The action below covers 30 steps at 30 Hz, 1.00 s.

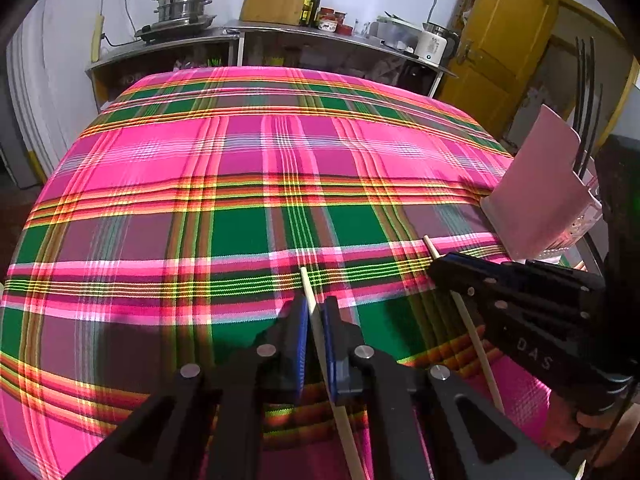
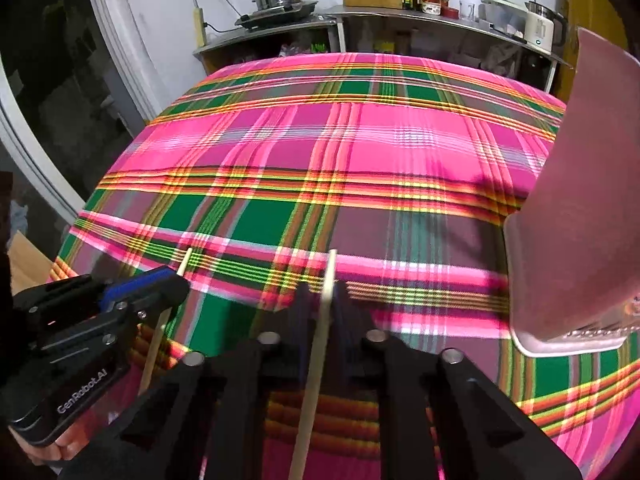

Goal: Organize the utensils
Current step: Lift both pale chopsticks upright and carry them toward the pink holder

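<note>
- A pink-and-green plaid tablecloth (image 1: 256, 184) is covering the table in a kitchen.
- Left wrist view: the left gripper (image 1: 316, 316) is pinching one pale wooden chopstick (image 1: 310, 292), presumably for carrying to the pink plastic utensil holder (image 1: 536, 188) at the cloth's right edge.
- Right wrist view: the right gripper (image 2: 326, 300) is clamping a second pale wooden chopstick (image 2: 329, 276) just beside that holder, likely for the same drop.

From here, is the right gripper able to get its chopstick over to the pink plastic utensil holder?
Probably yes: the right gripper, shut on a wooden chopstick, has only bare plaid tablecloth between it and the pink plastic utensil holder.
</note>
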Available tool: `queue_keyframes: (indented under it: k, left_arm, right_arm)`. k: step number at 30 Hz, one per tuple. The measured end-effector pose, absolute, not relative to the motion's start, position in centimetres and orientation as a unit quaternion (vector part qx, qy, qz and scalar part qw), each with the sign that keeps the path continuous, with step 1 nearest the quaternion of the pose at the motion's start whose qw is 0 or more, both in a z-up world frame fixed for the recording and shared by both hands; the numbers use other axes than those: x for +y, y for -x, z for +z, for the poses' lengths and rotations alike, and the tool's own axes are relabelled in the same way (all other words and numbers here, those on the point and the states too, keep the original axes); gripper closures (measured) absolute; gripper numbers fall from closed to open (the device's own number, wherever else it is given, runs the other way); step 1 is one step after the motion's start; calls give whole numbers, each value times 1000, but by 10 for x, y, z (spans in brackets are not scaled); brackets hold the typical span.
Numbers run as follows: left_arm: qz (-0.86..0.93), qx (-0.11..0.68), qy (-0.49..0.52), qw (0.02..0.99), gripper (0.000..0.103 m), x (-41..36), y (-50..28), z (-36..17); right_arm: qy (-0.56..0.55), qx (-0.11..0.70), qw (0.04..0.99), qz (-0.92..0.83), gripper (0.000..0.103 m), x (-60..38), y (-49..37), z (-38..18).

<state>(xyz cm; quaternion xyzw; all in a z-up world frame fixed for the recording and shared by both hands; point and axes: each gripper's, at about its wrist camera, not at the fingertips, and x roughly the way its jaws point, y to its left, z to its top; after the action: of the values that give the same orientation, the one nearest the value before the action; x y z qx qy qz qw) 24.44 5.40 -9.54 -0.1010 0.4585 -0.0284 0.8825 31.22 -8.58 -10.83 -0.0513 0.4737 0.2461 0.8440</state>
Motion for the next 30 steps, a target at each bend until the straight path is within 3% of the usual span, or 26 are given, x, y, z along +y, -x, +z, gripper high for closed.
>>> queue_keyframes:
  k: [11, 30]
  left_arm:
    - [-47, 459, 117, 879, 98, 53, -244, -84]
    - [-88, 367, 97, 921, 98, 36, -206, 29]
  right_arm:
    - [21, 467, 844, 262, 97, -101, -308, -89]
    - [-19, 378, 885, 269, 97, -147, -263, 13]
